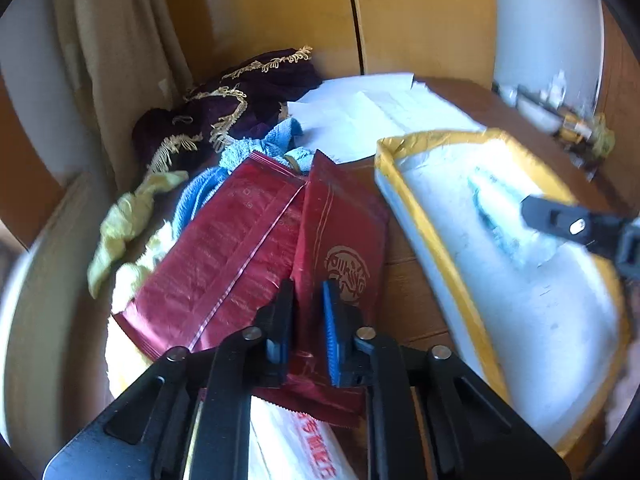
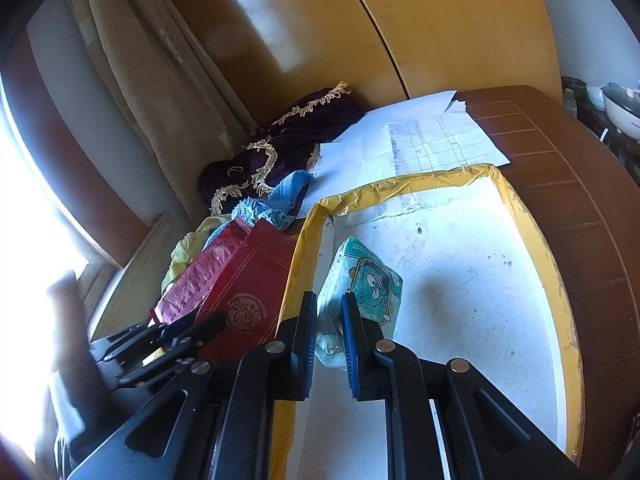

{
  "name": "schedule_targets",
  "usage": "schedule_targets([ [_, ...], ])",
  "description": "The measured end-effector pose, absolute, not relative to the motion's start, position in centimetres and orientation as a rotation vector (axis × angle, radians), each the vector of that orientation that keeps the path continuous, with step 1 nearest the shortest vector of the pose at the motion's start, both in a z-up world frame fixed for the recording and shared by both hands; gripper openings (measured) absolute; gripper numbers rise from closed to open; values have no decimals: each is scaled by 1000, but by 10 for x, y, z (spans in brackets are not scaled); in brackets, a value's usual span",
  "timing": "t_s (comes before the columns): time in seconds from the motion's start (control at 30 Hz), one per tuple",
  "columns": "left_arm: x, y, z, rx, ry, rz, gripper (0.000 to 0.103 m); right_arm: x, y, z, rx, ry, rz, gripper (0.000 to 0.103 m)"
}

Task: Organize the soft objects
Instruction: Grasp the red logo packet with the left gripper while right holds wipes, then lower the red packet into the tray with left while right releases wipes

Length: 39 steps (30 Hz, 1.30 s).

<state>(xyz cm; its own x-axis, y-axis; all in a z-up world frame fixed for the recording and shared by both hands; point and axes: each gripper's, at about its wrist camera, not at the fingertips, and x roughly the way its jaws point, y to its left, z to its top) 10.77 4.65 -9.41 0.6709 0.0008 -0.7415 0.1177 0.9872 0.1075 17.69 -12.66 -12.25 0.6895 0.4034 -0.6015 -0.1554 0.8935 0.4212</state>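
**Both tongs clamped on soft packets at the edge of the tray**

The left gripper (image 1: 308, 300) reaches forward and low over the brown wooden table (image 1: 404, 280), its two fingers pinched on the near end of a dark red foil pouch with a round gold emblem (image 1: 340, 240). That pouch lies partly on a second, crinkled red foil packet (image 1: 216, 264), which rests on a heap of cloth: a light blue towel (image 1: 256, 148), a pale yellow rag (image 1: 128, 216) and a dark purple velvet cloth with gold fringe (image 1: 240, 104). A white plastic bag with red lettering (image 1: 296, 444) shows under the fingers.

The right gripper (image 2: 329, 316) points into the shallow white tray edged with yellow tape (image 2: 556, 280), close to its left wall. Its fingers are shut on a small teal tissue pack printed with a cartoon face (image 2: 368, 276); whether the pack touches the tray floor cannot be told. In the right wrist view, a person's forearm (image 2: 74, 336) shows blurred behind the left tool. White sheets of paper (image 2: 420, 136) lie beyond the tray.
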Motion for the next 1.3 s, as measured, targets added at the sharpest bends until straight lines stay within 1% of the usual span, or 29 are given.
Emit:
schedule_targets([
  [0.13, 101, 52, -87, 72, 840, -120, 8, 178, -128, -121, 352, 752, 315, 13],
  [0.5, 82, 75, -48, -90, 749, -149, 8, 177, -132, -117, 331, 758, 293, 13],
  [0.77, 76, 71, -20, -208, 697, -269, 7, 179, -147, -119, 326, 779, 239, 13],
  [0.97, 90, 50, -29, -302, 724, -344, 7, 181, -164, -116, 303, 796, 170, 13],
  [1.07, 110, 41, -42, -373, 770, -351, 7, 182, -171, -119, 305, 807, 162, 13],
  [1.3, 143, 22, -76, -397, 895, -319, 7, 191, -170, -125, 269, 842, 169, 13],
])
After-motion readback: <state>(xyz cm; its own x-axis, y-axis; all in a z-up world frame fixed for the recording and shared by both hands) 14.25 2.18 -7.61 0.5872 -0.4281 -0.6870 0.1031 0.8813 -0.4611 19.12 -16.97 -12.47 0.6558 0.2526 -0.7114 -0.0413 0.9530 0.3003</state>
